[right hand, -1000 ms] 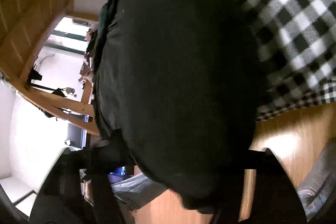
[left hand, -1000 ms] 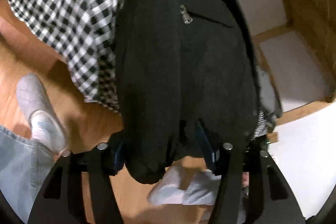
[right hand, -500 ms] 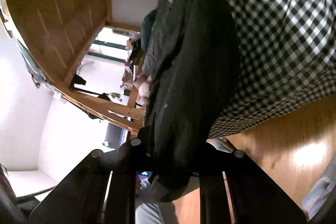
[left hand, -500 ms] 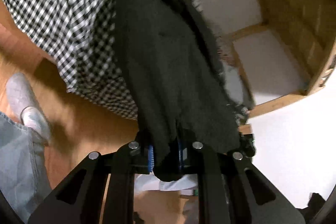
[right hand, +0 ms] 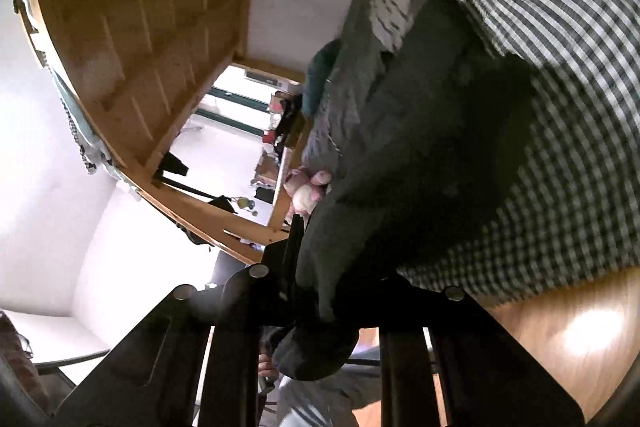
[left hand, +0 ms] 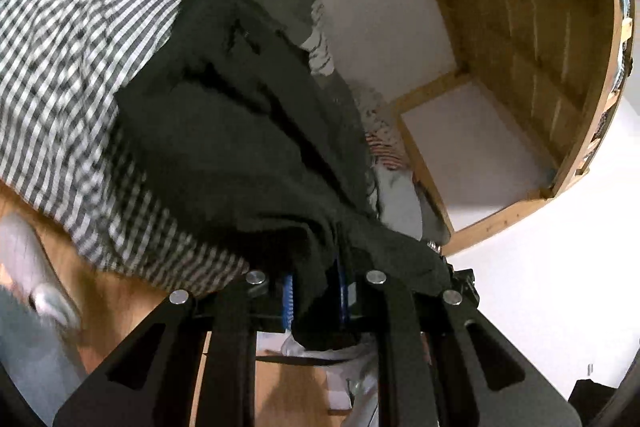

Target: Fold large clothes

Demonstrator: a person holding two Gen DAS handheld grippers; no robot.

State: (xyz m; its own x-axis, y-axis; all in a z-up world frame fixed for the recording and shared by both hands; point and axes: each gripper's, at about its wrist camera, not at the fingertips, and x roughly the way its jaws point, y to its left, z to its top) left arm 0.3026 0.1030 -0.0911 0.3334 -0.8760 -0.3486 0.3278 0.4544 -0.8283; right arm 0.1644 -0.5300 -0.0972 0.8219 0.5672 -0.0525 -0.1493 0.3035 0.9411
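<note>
Now pulled taut rather than hanging bunched as a second ago: dark garment (left hand: 248, 155) running from upper centre down the left wrist frame, over checked bedding (left hand: 72, 75), clamped at bottom centre in the left gripper (left hand: 314, 297). Likewise pinched in the right gripper (right hand: 316, 307), bedding now wider at right.

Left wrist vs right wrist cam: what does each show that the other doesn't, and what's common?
Left wrist only: blue pads of the left gripper pinching the dark garment, plus a grey shoe on the floor.

Right wrist only: a pink plush toy and a bright doorway; the right gripper is closed on the same garment.

Both: the dark garment lying over checkered bedding and the slatted wooden frame.
</note>
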